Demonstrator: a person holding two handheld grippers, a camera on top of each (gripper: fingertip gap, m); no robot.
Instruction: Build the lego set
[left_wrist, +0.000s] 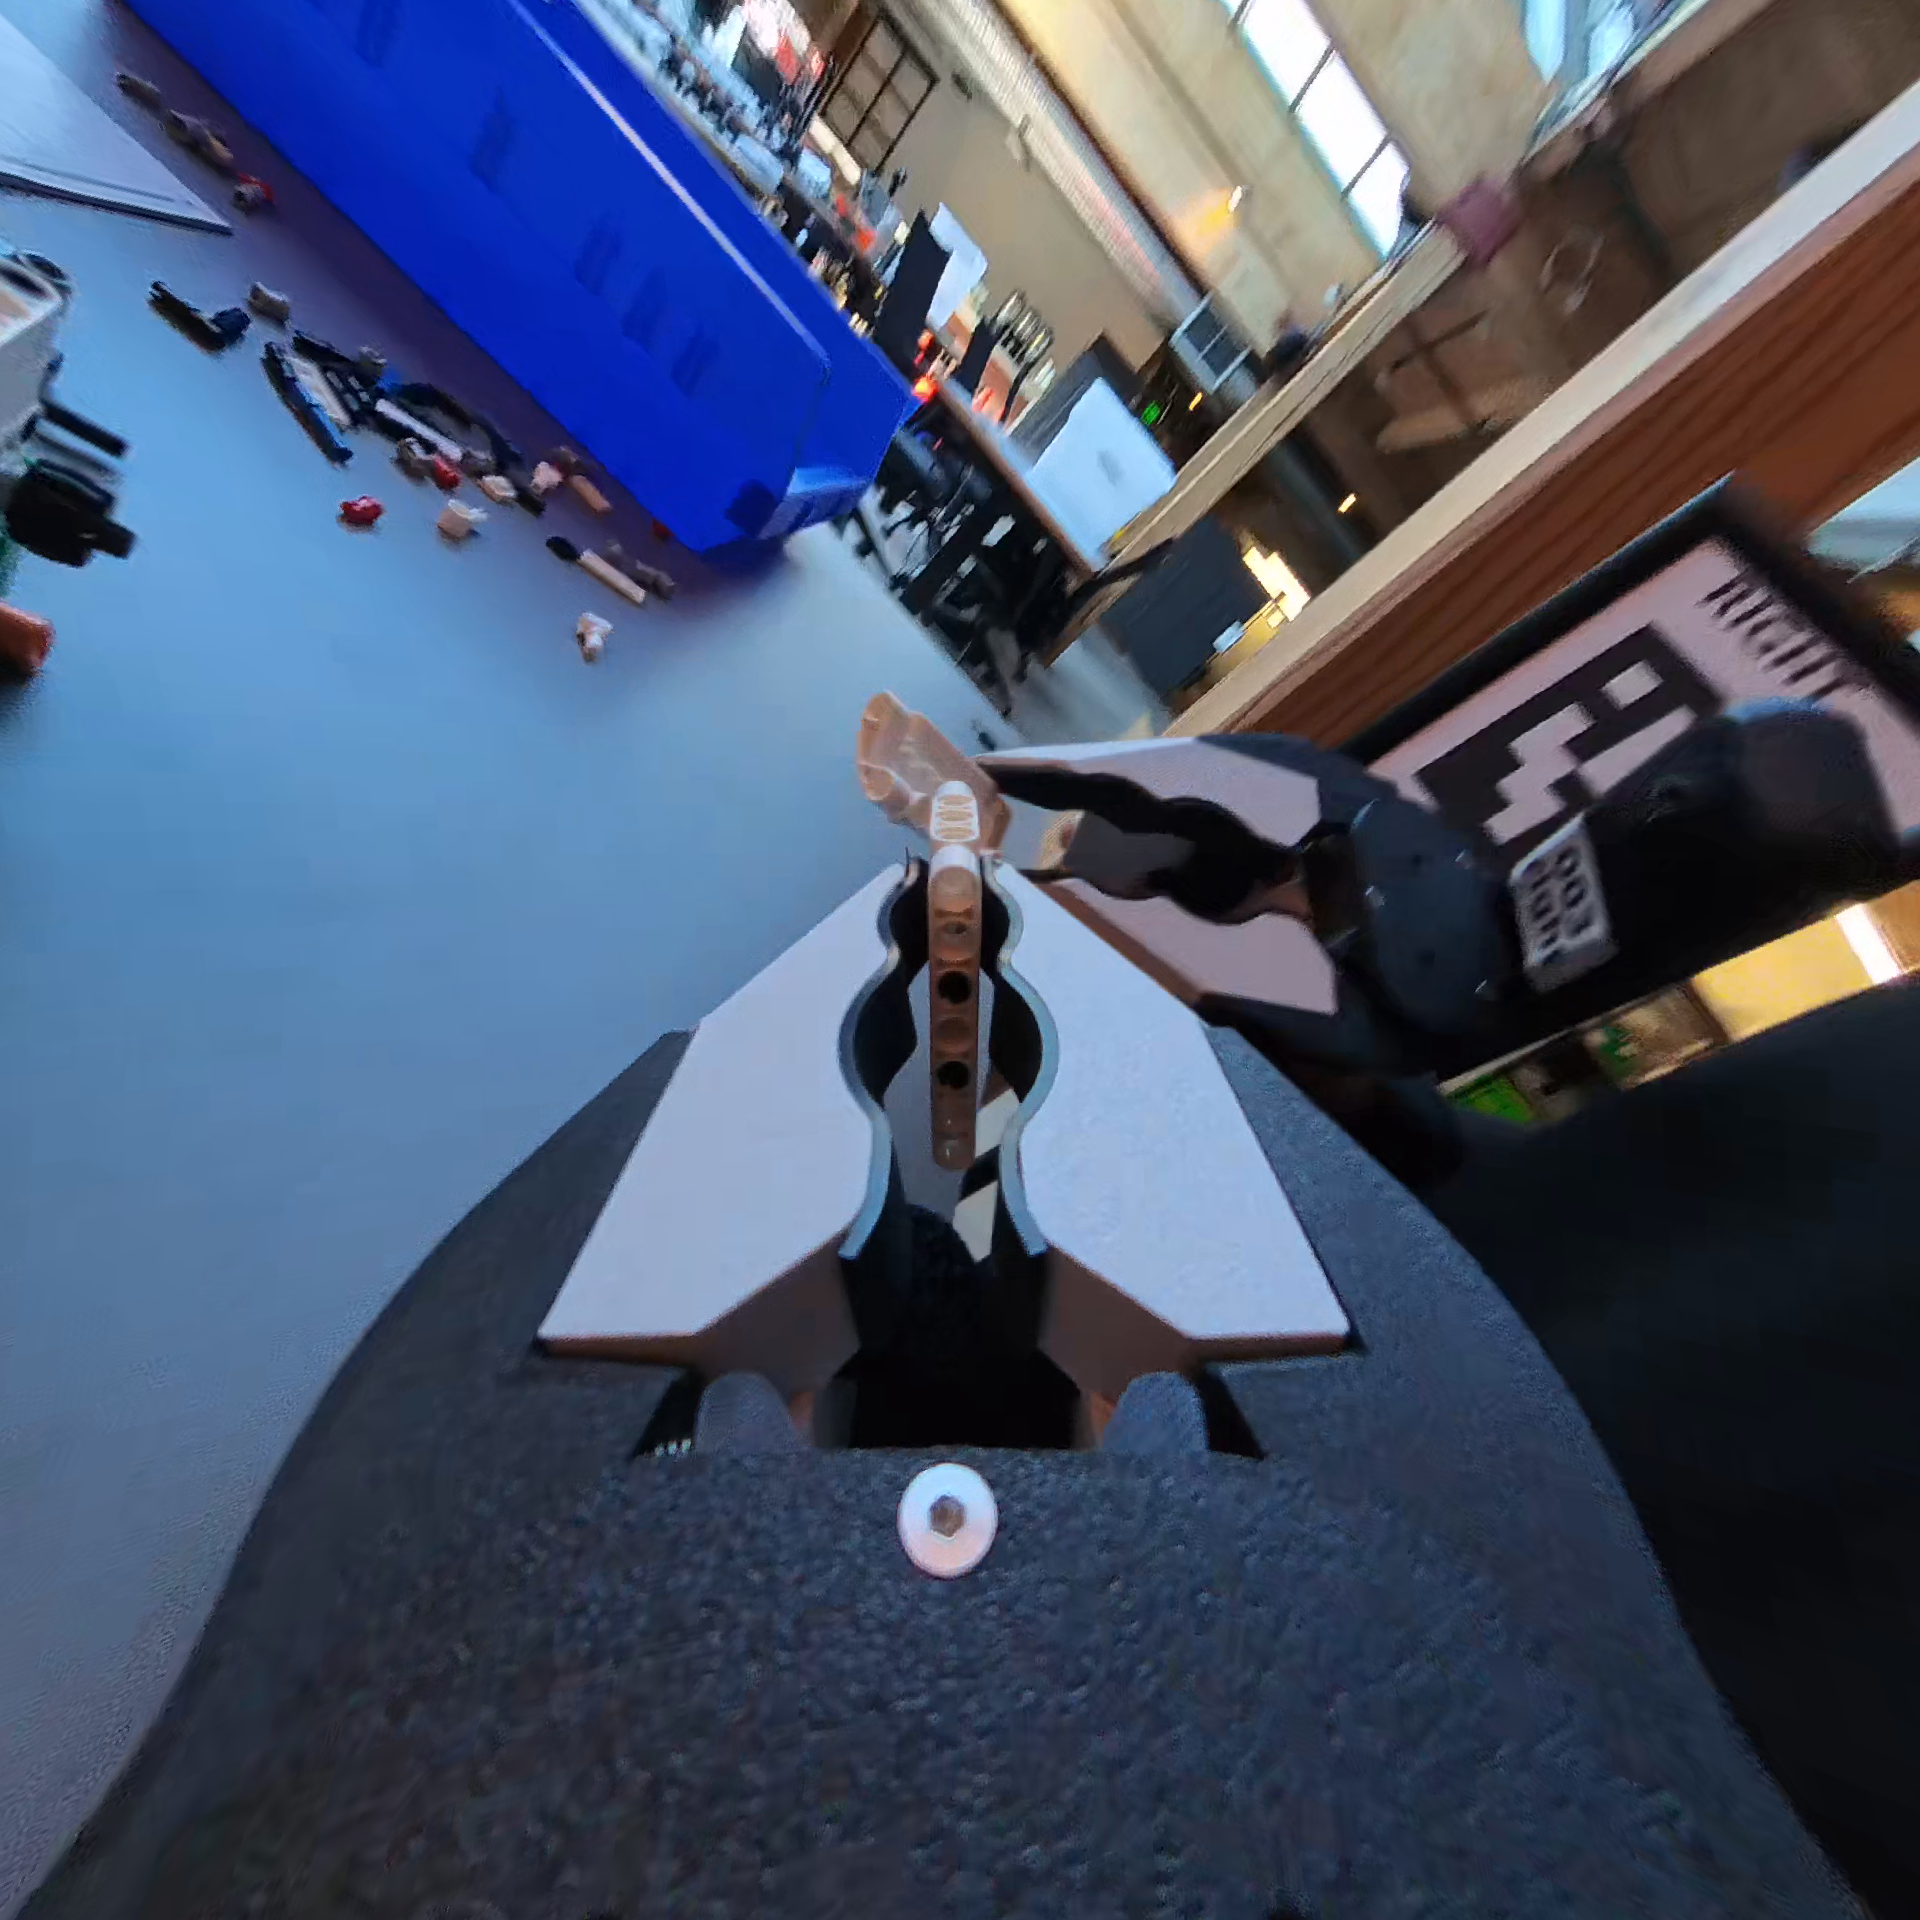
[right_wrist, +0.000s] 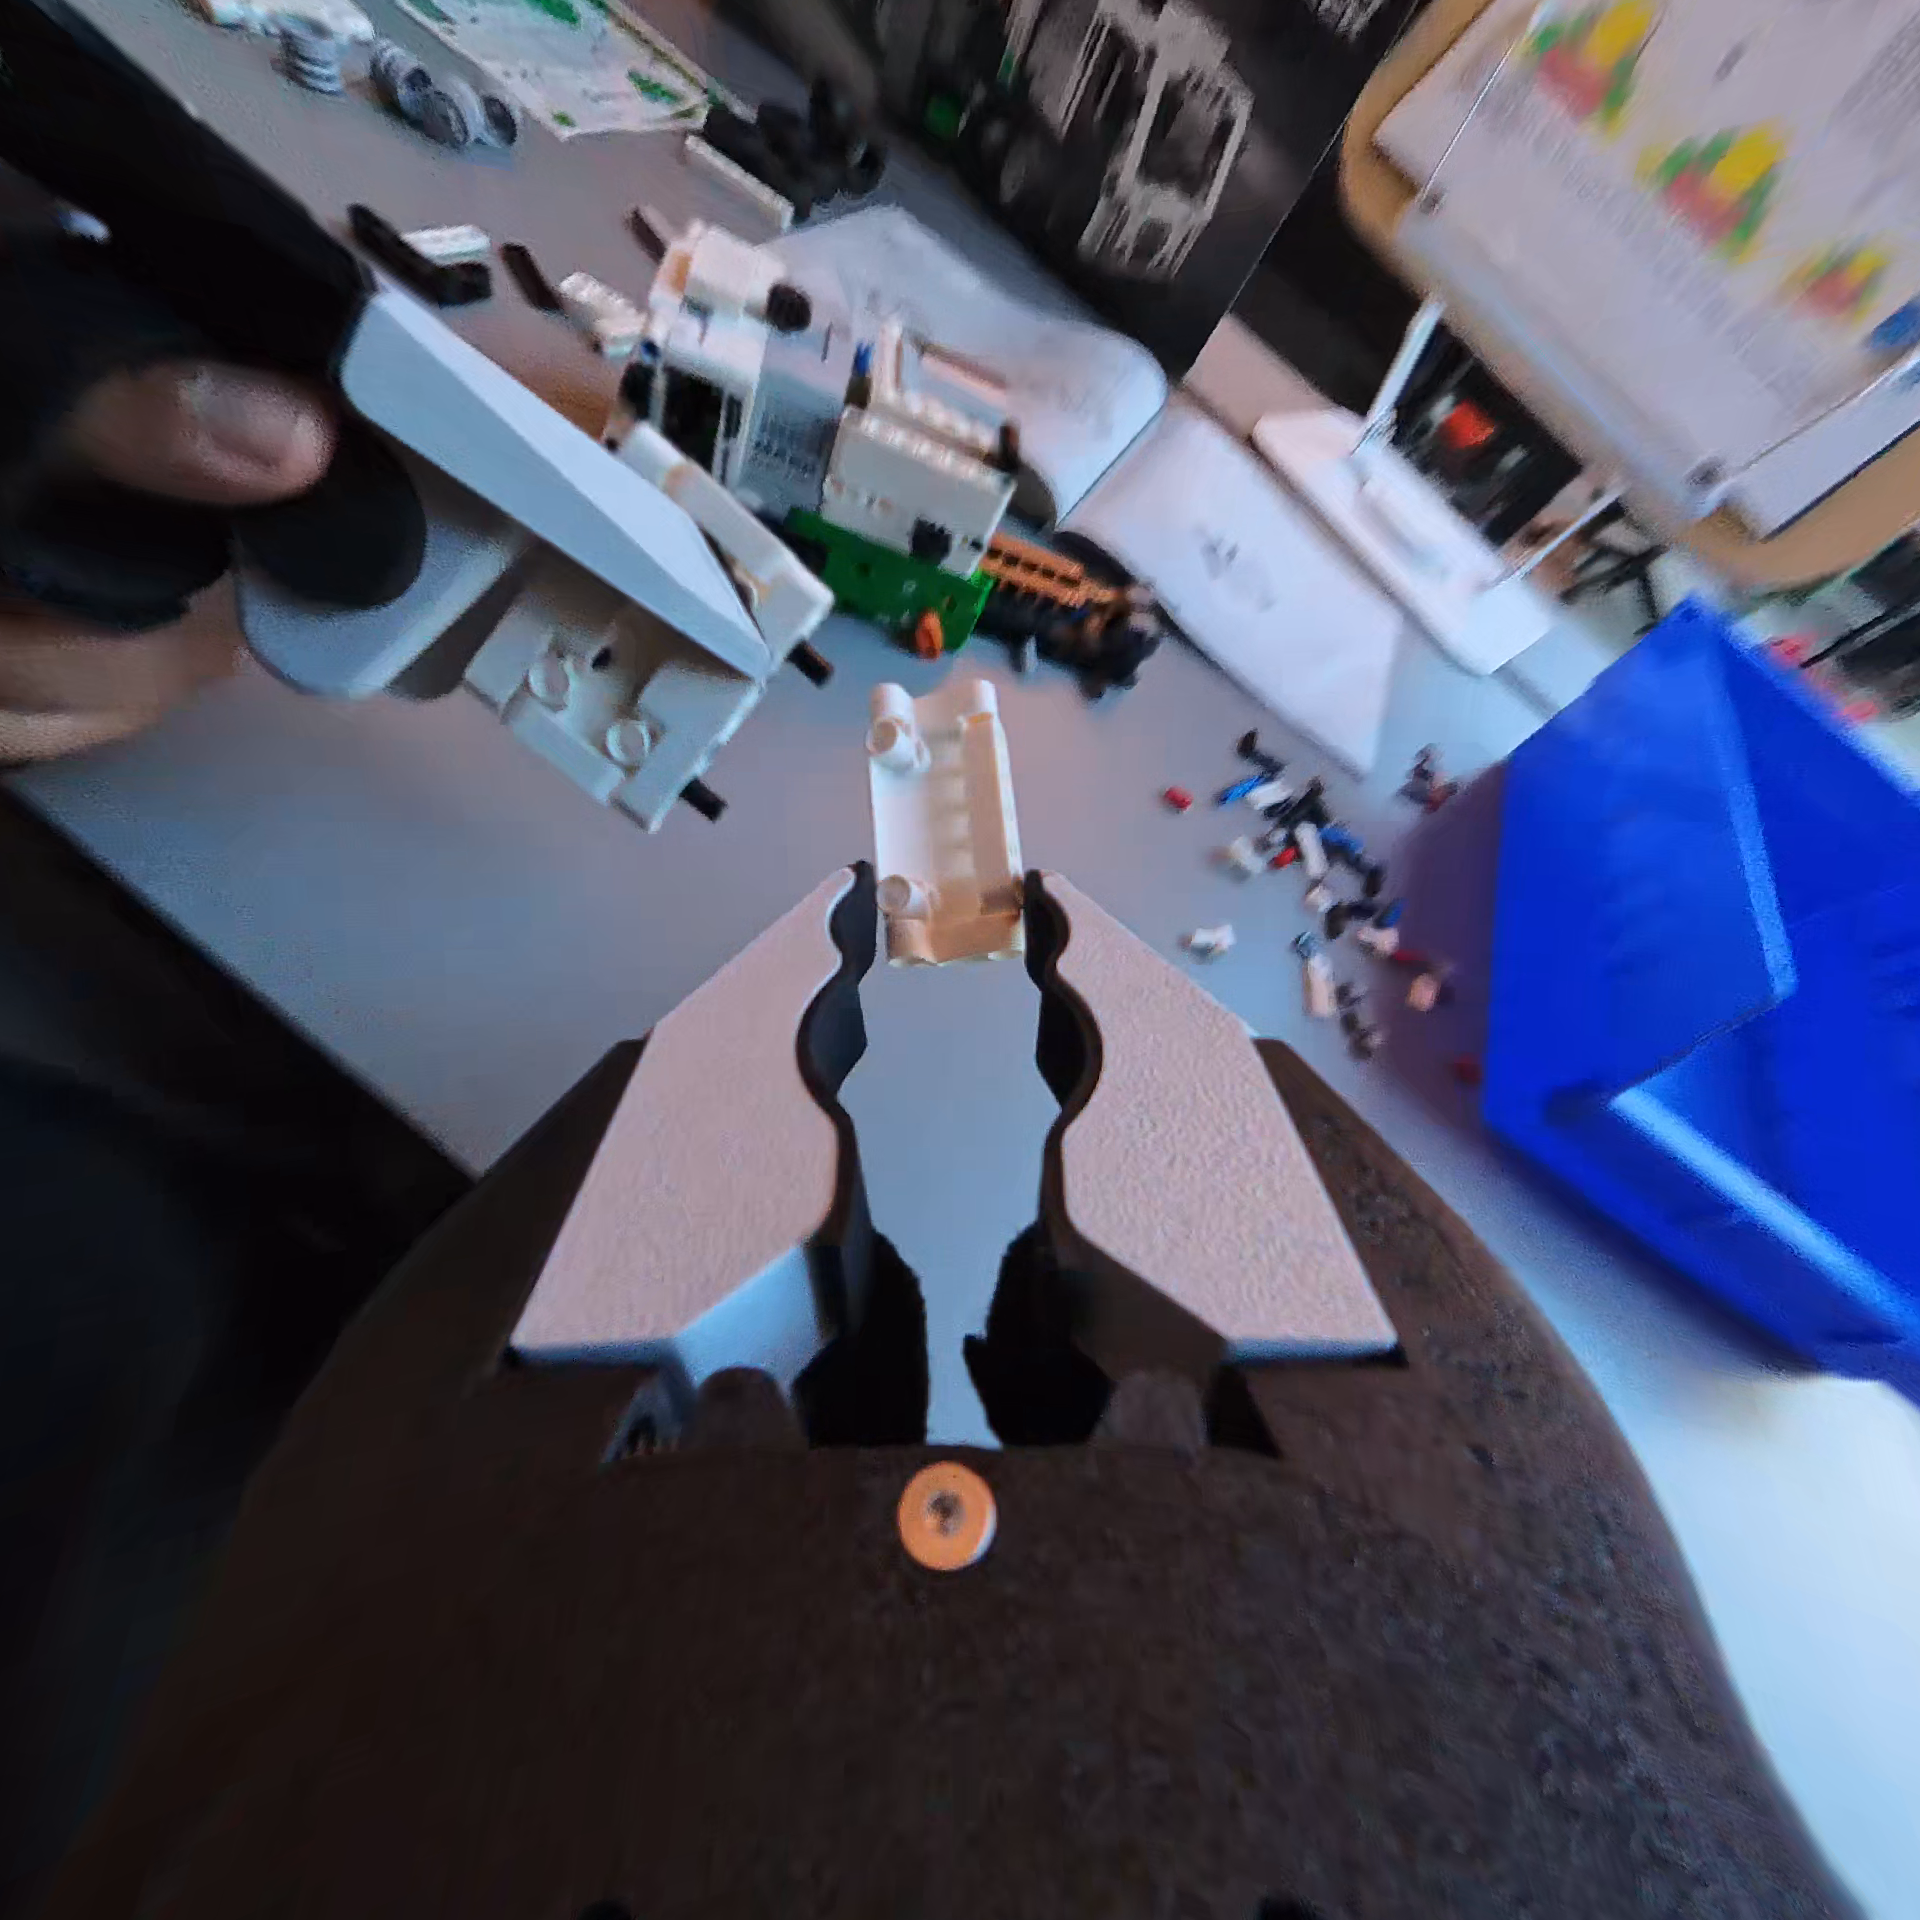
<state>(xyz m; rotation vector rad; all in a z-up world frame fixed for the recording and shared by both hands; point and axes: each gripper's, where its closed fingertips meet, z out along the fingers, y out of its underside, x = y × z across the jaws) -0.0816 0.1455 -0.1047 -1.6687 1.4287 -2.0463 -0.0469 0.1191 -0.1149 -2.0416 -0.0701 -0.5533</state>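
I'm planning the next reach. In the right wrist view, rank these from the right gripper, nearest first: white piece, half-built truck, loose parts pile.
1. White piece, between the right gripper fingertips.
2. Loose parts pile, right, on the table.
3. Half-built truck, farther ahead, slightly left.

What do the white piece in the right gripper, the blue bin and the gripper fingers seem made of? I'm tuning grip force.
White piece: looks like hard moulded plastic, semi-glossy, with crisp studs and edges.
Blue bin: probably rigid plastic, smooth, with a sheen on its rim.
Right gripper fingers: matte, grainy white faces, possibly printed plastic; the dark wavy inner pads may be rubbery, though that is unclear.
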